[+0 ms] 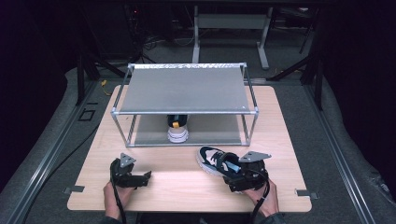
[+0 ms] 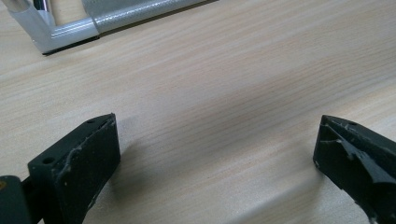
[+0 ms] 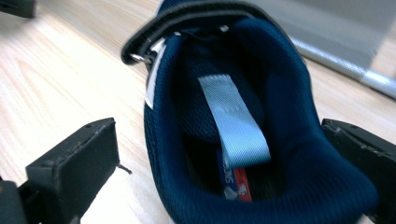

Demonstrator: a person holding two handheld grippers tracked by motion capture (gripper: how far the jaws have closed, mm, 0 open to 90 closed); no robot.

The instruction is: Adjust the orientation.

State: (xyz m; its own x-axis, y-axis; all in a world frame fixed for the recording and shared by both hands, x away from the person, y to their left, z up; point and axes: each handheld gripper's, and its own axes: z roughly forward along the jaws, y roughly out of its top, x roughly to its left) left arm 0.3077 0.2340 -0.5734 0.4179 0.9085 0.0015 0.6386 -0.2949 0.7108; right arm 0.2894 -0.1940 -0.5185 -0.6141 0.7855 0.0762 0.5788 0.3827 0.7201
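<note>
No text, brand or number can be read for certain. Low in the middle of the right gripper view, a red and blue label [image 3: 236, 182] inside the shoe [image 3: 280, 154] carries small white lettering, too blurred to make out.

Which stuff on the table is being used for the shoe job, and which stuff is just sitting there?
In the job:
- black-and-white sneaker with dark blue lining, between the open jaws of the right gripper
- metal-framed rack with grey shelves
- matching sneaker on the lower shelf

Just there:
- left gripper, open over bare wood
- light wooden table
- metal stand on the floor behind
</note>
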